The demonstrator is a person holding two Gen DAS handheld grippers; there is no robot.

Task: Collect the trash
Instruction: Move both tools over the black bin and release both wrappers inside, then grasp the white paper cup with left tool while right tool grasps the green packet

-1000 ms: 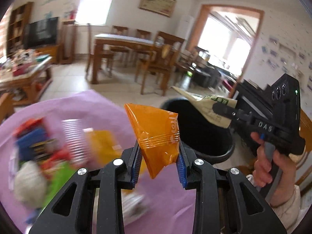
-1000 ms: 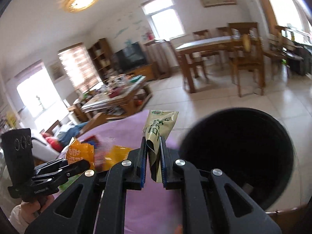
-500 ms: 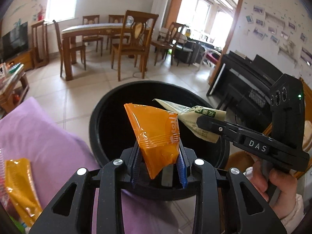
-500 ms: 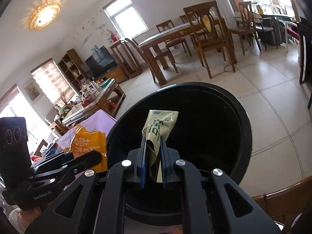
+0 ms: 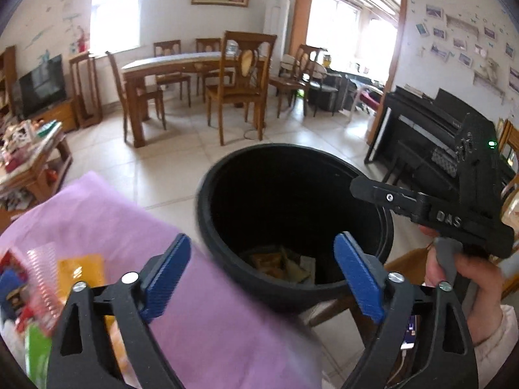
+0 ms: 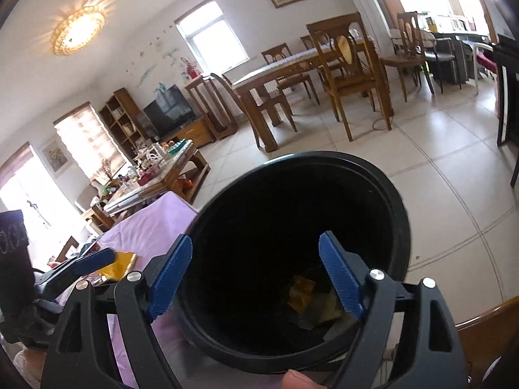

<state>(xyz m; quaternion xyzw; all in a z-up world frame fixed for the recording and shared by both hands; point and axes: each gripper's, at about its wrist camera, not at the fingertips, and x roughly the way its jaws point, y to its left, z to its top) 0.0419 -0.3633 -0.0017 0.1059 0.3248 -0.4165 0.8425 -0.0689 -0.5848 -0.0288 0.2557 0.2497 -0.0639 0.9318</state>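
Both wrappers that I had pinched a second ago are gone from my tongs: the orange packet and the green one now lie at the bottom of the bin [image 5: 293, 214], among the wrappers [image 6: 305, 291] already there. My left tongs [image 5: 259, 275] are opening, blue pads spread with nothing between them, hanging over the near rim of the bin and the right edge of the bench [image 5: 97, 214] with its purple cloth. My right tongs [image 6: 256, 275] are opening too, empty, straight above the bin's mouth.

I judge this drop finished, so the next move is back to the bench for more. What is left sits at the bench's left side: a yellow packet [image 5: 81, 272], a clear ribbed cup [image 5: 45, 275] and some blurred coloured wrappers. Both tongs must swing left without knocking the bin's rim, and without crossing each other. A wooden chair [image 6: 486, 334] stands close on the right; the floor [image 5: 162, 168] beyond is open.
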